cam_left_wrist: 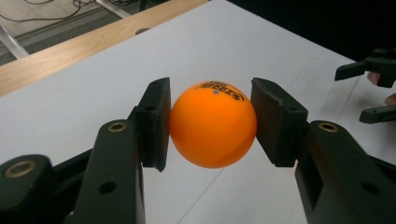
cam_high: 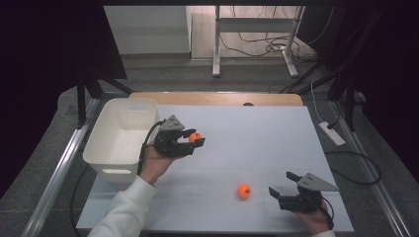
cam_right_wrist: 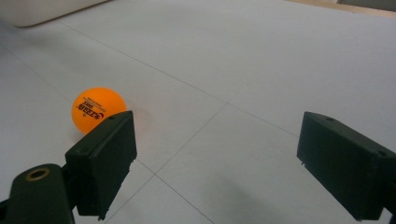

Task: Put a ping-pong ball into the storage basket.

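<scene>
Left hand-held gripper pinching an orange ball above the surface, beside the white bin. Carry step in hand; next, likely swing over bin, release. Right hand-held gripper spread, second ball near it.

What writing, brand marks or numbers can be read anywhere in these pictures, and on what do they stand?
Black print on the held orange ball, clamped in the left hand-held gripper: seen edge-on and blurred, not readable.
Black print on the loose orange ball lying on the table: a brand word with a smaller line under it, too small and tilted to read.
White bin: no writing on it.
</scene>
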Motion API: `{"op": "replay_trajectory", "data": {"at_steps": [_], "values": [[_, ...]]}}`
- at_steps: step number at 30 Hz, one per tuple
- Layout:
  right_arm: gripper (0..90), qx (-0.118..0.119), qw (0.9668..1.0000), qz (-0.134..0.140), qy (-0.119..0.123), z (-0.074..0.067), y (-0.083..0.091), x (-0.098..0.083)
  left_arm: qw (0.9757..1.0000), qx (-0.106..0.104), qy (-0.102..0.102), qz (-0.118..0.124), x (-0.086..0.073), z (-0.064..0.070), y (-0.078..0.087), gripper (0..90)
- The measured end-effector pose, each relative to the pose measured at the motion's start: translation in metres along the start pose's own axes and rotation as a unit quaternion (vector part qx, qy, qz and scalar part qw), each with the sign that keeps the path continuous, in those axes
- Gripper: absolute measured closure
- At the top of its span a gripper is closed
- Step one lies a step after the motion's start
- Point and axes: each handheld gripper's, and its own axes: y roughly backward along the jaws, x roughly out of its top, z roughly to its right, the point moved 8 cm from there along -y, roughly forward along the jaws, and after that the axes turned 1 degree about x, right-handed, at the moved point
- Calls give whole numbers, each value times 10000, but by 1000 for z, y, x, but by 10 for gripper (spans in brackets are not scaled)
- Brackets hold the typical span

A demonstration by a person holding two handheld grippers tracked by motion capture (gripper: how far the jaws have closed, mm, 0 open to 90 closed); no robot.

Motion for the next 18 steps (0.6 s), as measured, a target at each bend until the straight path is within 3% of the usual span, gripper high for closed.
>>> {"op": "replay_trajectory", "data": {"at_steps": [12,15,18], "values": [[117,-5,10000,-39,12,0,-1,-1,9997,50,-107,224,14,2,15,506],[117,-11,10000,-57,21,0,-1,-1,9992,-130,-40,364,18,4,20,506],[117,-15,10000,-58,27,0,-1,-1,9991,-69,-51,416,20,3,23,506]]}}
